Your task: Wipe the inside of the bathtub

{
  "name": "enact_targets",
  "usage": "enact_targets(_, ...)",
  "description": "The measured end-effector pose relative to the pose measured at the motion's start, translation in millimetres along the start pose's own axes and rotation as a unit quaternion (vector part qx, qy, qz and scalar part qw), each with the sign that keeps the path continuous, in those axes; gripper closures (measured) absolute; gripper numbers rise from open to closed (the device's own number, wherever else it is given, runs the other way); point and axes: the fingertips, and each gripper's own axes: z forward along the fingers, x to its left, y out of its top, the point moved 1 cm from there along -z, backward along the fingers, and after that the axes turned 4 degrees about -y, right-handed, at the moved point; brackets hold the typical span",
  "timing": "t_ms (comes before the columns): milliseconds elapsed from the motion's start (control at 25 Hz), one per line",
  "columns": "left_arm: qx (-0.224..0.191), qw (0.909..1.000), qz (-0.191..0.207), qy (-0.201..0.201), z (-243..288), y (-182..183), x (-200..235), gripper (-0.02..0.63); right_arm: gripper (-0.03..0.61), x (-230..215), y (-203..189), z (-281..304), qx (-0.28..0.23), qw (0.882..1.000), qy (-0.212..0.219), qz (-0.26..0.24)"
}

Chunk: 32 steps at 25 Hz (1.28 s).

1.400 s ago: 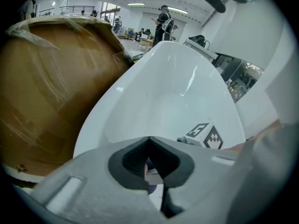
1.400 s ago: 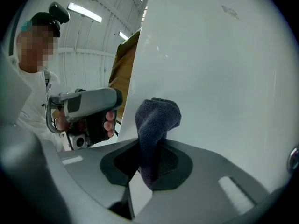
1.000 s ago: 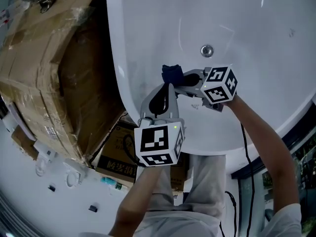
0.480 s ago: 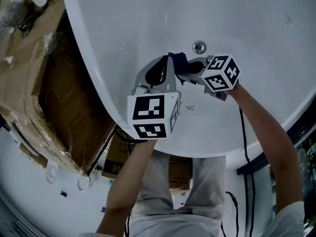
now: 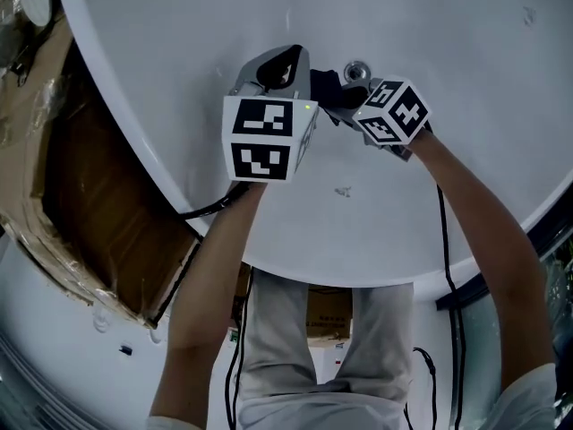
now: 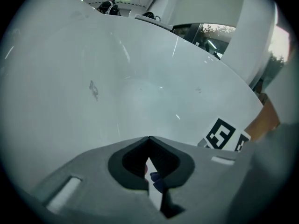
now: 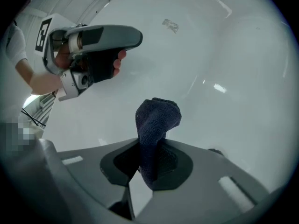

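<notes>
The white bathtub (image 5: 466, 106) fills the head view, and its drain (image 5: 358, 68) shows just beyond both grippers. A dark blue cloth (image 7: 156, 118) sticks up out of my right gripper (image 7: 150, 148), which is shut on it. In the head view that cloth (image 5: 324, 86) hangs over the tub floor beside the drain, with the right gripper (image 5: 338, 97) behind it. My left gripper (image 5: 285, 61) hovers just left of the cloth. Its jaws meet at the tips, and the left gripper (image 6: 148, 141) is shut with nothing in it. The curved tub wall (image 6: 140, 78) lies ahead.
Cardboard boxes (image 5: 72, 195) wrapped in plastic stand against the tub's left side. A small mark (image 5: 343, 191) sits on the tub surface near the front rim (image 5: 358, 271). The person's legs and black cables (image 5: 445, 240) are below the rim.
Both grippers have moved deeper into the tub toward the drain. The cloth is now right beside the drain, and the left gripper has come up alongside it.
</notes>
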Motion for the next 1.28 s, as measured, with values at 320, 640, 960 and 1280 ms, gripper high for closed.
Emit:
enact_targets(320,0.016,0.9981,0.040,-0.043,33.7,-12.5,-8.3,0.615,0.525,-20.9,-18.9,20.8,0.032,0.999,-0.025,-0.007)
enact_targets(640,0.021,0.9973,0.049,-0.050,52.6,-19.0,-2.5,0.615,0.525,-30.7,-37.9,60.7,0.077,0.996,-0.031,-0.029)
enact_targets(960,0.003,0.9965,0.046,-0.070,61.6,-8.4,-13.4,0.615,0.525,-37.9,-51.0,87.2,0.102,0.993,-0.039,-0.036)
enact_targets(1280,0.008,0.9957,0.049,-0.078,67.6,-8.8,-17.6,0.615,0.523,-23.4,-62.0,95.3,0.107,0.994,-0.015,-0.031)
